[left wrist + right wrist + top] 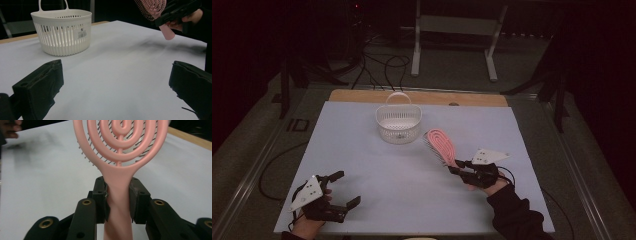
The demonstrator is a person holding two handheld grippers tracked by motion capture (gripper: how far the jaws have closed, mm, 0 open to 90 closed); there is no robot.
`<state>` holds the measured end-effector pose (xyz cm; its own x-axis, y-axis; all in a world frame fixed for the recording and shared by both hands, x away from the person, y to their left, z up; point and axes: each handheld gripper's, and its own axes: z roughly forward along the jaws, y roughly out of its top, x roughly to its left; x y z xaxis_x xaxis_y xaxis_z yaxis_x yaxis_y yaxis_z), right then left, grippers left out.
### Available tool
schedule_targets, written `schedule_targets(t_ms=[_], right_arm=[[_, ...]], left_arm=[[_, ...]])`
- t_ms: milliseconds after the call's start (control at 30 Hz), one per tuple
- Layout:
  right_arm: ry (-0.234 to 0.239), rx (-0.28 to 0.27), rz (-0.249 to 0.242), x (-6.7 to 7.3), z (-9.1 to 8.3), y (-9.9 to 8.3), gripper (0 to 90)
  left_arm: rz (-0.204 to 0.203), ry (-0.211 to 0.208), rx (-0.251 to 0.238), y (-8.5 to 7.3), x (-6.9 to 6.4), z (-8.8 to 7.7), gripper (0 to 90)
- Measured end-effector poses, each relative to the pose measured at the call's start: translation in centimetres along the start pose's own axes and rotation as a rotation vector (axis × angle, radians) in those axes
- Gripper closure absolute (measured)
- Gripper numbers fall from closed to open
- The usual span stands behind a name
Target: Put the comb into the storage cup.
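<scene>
Right gripper (458, 167) pinches my pink hairbrush (441, 146) by its handle, lifted just right of the white basket (398, 123); dropping it in remains.
White tabletop (362, 165) is smooth and matte; basket slatted plastic, oval, looped handle; brush a spiral openwork paddle with dark bristles. Left gripper (343, 189) spread, empty, near-left.

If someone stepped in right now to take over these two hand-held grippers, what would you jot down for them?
Right gripper: shut on the handle of the pink plastic hairbrush with spiral-patterned back, held clear of the table, bristles facing away from the handle camera.
Left gripper: open, holding nothing, near the front left of the pale sheet-covered table.
White slatted plastic basket with a loop handle: upright near the far middle, beyond and left of the brush.
Done: brush picked up.
Left: probably carry it to the basket and release it inside.
</scene>
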<state>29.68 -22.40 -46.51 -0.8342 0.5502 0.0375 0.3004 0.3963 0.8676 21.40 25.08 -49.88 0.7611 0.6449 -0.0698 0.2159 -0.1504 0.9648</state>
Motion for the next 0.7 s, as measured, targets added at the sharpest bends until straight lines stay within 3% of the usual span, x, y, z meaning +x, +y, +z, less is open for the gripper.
schedule_targets(t_ms=[33,167,333,467,533,567,700], right_arm=[[-0.038,-0.011,0.000,0.0,-0.3,-0.3,70.5],[-0.072,-0.021,0.006,0.2,-0.7,-0.6,70.4],[-0.190,-0.058,0.020,0.6,-1.2,-1.2,70.4],[-0.260,-0.079,0.026,1.1,-1.5,-1.6,70.5],[-0.260,-0.082,0.028,1.2,-1.5,-1.7,70.4],[-0.288,-0.082,0.032,1.3,-1.4,-2.1,70.4],[-0.291,-0.081,0.031,1.2,-0.8,-2.5,70.4]], left_arm=[[0.000,-0.002,0.000,0.0,0.0,0.0,0.3],[-0.003,-0.003,-0.003,0.0,0.0,0.0,0.3],[-0.007,-0.004,-0.004,0.1,0.0,0.0,0.3],[-0.010,-0.002,-0.002,0.1,-0.1,0.0,0.3],[-0.010,-0.002,-0.002,0.1,-0.1,0.1,0.3],[-0.011,-0.001,0.000,0.1,-0.1,0.1,0.3],[-0.017,-0.002,0.002,0.2,0.0,0.2,0.3]])
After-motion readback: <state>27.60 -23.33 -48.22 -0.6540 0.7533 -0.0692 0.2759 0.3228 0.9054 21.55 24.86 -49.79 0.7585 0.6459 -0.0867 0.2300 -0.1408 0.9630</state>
